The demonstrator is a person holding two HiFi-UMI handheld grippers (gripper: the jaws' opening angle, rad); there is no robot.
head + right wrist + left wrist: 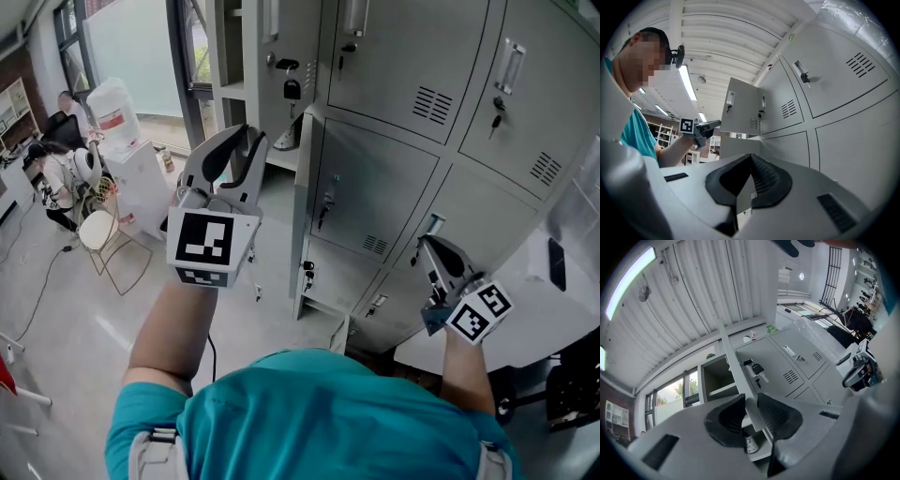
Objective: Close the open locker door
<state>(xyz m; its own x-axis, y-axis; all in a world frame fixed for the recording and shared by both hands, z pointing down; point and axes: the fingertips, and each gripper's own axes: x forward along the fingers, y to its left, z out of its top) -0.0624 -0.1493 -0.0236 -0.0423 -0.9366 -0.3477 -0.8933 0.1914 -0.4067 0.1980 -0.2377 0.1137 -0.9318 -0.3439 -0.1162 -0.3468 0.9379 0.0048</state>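
Head view: from above, steeply down on grey metal locker bank [403, 178]; gripper views: close, angled upward, sharing those lockers.

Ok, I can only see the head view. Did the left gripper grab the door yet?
Observer: Yes. Seen from its own camera, the left gripper is shut on the door, pinching its edge.
Operator: And is the other one holding something?
Observer: No. The right gripper view shows the right gripper shut, with nothing in it.
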